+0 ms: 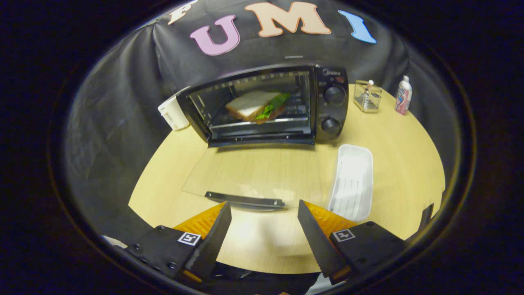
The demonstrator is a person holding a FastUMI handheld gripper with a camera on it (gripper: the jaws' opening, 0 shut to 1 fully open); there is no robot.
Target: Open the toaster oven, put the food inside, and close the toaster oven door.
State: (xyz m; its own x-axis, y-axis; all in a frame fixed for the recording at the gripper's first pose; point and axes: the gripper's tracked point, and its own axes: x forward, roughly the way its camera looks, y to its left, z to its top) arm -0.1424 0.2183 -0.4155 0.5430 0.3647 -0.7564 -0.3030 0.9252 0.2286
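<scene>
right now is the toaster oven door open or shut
Open: the glass door lies flat on the table, its handle just ahead of the open hand-held gripper, sandwich inside.

Sandwich (257,104) inside toaster oven (266,104); tray (352,182) front-right of it.

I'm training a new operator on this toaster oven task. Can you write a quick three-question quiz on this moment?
1. True or false: the sandwich already lies inside the toaster oven.
2. The glass door is: A) shut, B) folded down open, C) removed.
3. What lies just ahead of the open gripper?

Key:
1. True.
2. B.
3. The door's handle; the fingers hold nothing. The empty white tray lies beside the door.
</scene>
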